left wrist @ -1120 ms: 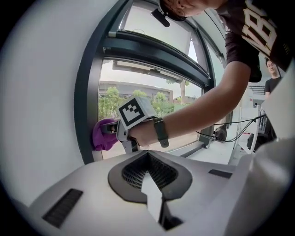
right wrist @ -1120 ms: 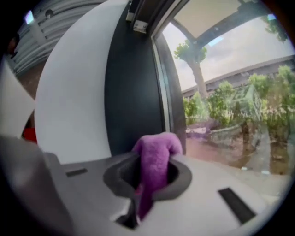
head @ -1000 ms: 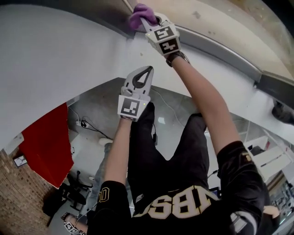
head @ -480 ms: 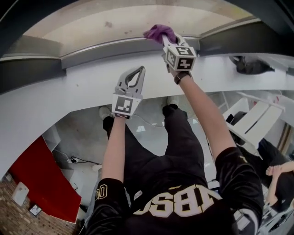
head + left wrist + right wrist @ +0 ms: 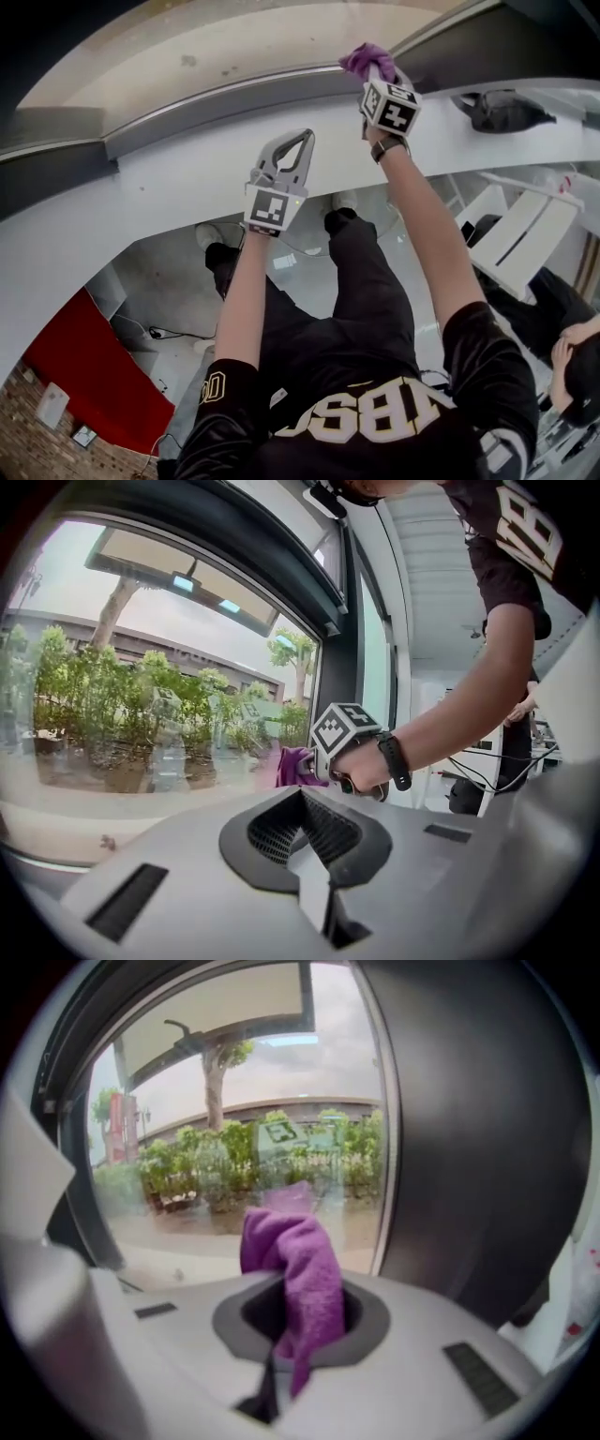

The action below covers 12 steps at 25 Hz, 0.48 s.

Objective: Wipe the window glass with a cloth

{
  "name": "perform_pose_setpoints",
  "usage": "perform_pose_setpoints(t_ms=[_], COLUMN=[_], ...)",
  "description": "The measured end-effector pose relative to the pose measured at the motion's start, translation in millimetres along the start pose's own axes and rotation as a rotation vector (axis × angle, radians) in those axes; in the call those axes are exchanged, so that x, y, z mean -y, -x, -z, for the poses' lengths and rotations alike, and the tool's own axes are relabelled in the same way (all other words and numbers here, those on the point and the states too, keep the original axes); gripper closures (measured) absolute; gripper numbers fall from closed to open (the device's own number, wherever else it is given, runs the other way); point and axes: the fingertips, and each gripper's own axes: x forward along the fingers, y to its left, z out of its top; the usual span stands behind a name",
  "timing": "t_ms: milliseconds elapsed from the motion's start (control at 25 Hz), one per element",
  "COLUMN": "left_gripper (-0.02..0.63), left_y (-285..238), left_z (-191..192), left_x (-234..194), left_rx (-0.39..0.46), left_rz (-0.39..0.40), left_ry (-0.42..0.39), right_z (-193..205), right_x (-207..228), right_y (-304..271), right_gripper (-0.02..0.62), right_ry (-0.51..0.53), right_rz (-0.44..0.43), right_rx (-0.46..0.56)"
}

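The purple cloth (image 5: pixel 295 1260) bunches out of my right gripper (image 5: pixel 305 1326), which is shut on it. The cloth (image 5: pixel 367 58) presses on the window glass (image 5: pixel 234 1147) near the dark right frame (image 5: pixel 469 1147). In the head view my right gripper (image 5: pixel 375 69) reaches up to the glass (image 5: pixel 234 47). In the left gripper view the cloth (image 5: pixel 292 764) and my right gripper (image 5: pixel 314 759) show against the glass (image 5: pixel 141 714). My left gripper (image 5: pixel 302 139) is shut and empty, held short of the glass; its jaws (image 5: pixel 302 841) hold nothing.
A white wall band (image 5: pixel 187 178) runs under the window. A black bag-like object (image 5: pixel 502 112) lies on the ledge at the right. A seated person (image 5: pixel 572 347) is at the lower right beside white furniture (image 5: pixel 516 234). A red panel (image 5: pixel 84 366) stands low left.
My right gripper has carried the cloth across the glass from the left frame to the right frame. My left gripper stayed shut and shifted right with it.
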Motion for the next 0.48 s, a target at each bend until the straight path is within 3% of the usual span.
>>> perform_pose_setpoints(t_ms=[80, 160, 480], left_gripper=[0.589, 0.589, 0.589], left_y=[18, 51, 208], left_z=[-2, 0, 11], left_x=[-17, -46, -171], left_rx=[0.008, 0.005, -0.013], left_rz=[-0.020, -0.077, -0.377], left_ry=[-0.007, 0.004, 0.037], right_z=[11, 20, 61], right_x=[-6, -42, -355], right_y=[-2, -3, 11], right_gripper=[0.558, 0.558, 0.558], right_ry=[0.021, 0.046, 0.247], right_rz=[0.030, -0.009, -0.537], right_rx=[-0.036, -0.053, -0.008])
